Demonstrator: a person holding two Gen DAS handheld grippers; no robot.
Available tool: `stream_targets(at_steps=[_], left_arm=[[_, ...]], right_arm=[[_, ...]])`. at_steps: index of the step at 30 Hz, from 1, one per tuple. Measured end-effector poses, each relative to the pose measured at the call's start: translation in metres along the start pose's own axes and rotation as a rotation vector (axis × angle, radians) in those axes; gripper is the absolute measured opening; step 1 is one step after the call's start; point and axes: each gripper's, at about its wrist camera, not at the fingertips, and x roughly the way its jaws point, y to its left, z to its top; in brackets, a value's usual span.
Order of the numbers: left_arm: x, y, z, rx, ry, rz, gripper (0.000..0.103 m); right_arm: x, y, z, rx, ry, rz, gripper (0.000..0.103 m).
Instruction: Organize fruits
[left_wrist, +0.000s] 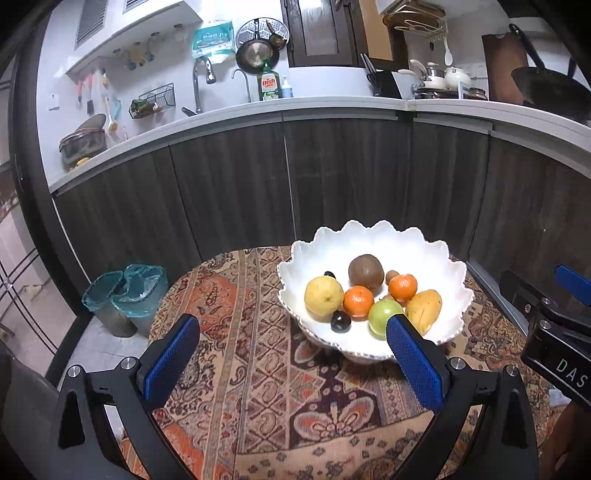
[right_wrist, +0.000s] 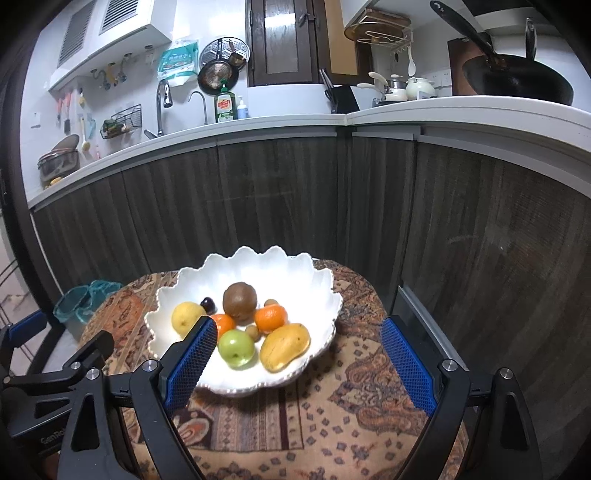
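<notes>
A white scalloped bowl (left_wrist: 436, 258) (right_wrist: 295, 269) stands on the patterned round table (left_wrist: 258, 369) (right_wrist: 362, 387). It holds a brown kiwi (left_wrist: 365, 271) (right_wrist: 240, 301), a yellow lemon (left_wrist: 323, 297) (right_wrist: 186, 317), two oranges (left_wrist: 358, 301) (right_wrist: 270, 318), a green apple (left_wrist: 382, 315) (right_wrist: 236, 348), a yellow mango (left_wrist: 424, 309) (right_wrist: 285, 346) and dark plums (left_wrist: 340, 321) (right_wrist: 208, 304). My left gripper (left_wrist: 293, 339) is open and empty, just in front of the bowl. My right gripper (right_wrist: 299, 343) is open and empty at the bowl's near rim.
Dark cabinets under a white counter (left_wrist: 332, 107) stand behind the table. Two bins with teal liners (left_wrist: 125, 295) stand on the floor at the left. The right gripper's body (left_wrist: 554, 332) shows at the right edge of the left wrist view.
</notes>
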Motion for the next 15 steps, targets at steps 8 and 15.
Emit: stream_targets(at_steps=[8, 15], left_arm=[[-0.019, 0.009, -0.023, -0.028, -0.02, 0.019, 0.103], [-0.033, 0.017, -0.041, -0.04, -0.033, 0.04, 0.103]], right_arm=[[-0.021, 0.005, -0.019, -0.014, -0.002, -0.001, 0.091], [-0.033, 0.01, -0.038, -0.025, -0.005, 0.013, 0.091]])
